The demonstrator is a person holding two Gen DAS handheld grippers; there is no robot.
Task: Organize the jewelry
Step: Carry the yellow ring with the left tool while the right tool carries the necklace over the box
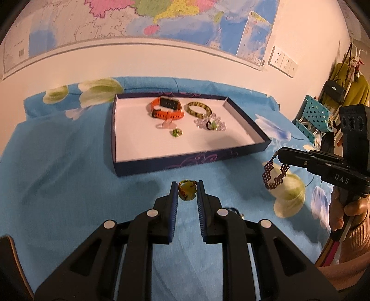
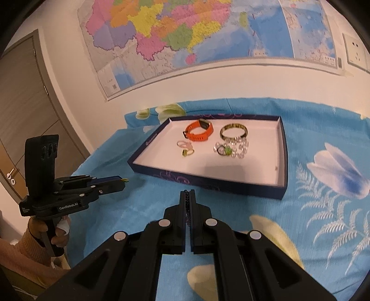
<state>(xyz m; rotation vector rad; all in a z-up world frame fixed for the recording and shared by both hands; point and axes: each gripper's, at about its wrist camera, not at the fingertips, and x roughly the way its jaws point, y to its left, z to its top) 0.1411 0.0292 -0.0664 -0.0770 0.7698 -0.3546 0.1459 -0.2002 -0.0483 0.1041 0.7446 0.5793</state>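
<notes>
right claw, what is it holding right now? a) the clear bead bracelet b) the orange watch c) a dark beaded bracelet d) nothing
c: in the left wrist view the right claw is closed on a dark beaded bracelet that hangs from its tip, off the near right corner of the tray; the orange watch lies inside the tray.

Left wrist view low over the blue floral cloth (image 1: 69,162), facing the far wall map (image 1: 161,20), tray (image 1: 185,162) close ahead, right wrist view from further right (angled leftward), sharing tray (image 2: 208,183), cloth (image 2: 323,220), map (image 2: 185,34).
</notes>
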